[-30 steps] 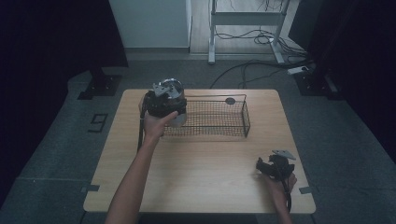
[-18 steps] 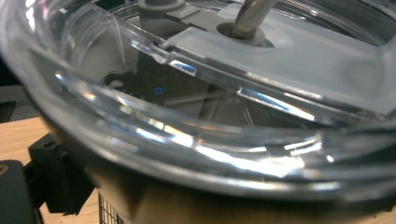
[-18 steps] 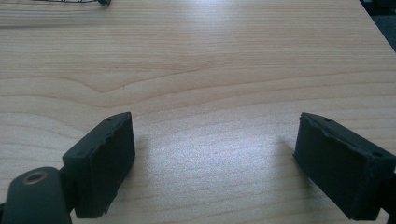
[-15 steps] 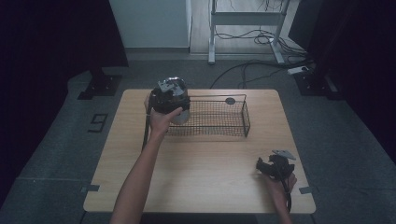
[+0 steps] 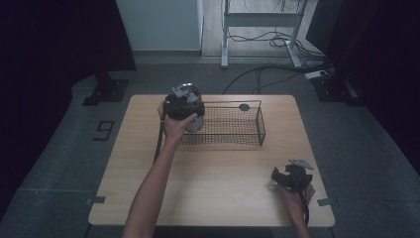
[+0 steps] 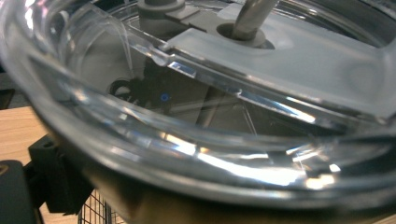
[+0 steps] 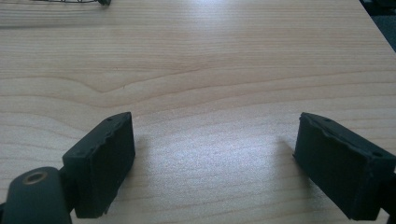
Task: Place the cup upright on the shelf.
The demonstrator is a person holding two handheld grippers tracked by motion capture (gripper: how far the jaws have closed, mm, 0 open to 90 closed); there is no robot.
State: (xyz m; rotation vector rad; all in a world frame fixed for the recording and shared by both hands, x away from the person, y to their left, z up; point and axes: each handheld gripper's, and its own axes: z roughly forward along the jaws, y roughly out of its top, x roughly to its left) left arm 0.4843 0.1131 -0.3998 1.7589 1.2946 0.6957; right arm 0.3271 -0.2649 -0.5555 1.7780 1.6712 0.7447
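High view: the left gripper (image 5: 184, 101) held a tumbler (image 5: 193, 120) over the nine o'clock end of the wire basket (image 5: 259, 124), apparently to set it inside. The right gripper (image 5: 285, 177) rested at five o'clock on the table (image 5: 218, 168), out of the way.

Left gripper view: the tumbler's clear lid (image 6: 280, 60) sat close to the lens, the jaws clamped on the cup.

Right gripper view: the jaws stood wide apart, empty, over bare wood.

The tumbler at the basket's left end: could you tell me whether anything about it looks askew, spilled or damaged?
Nothing stands out. The tumbler sits in the left gripper at the left end of the wire basket, its clear lid unbroken, with no spill on the table.
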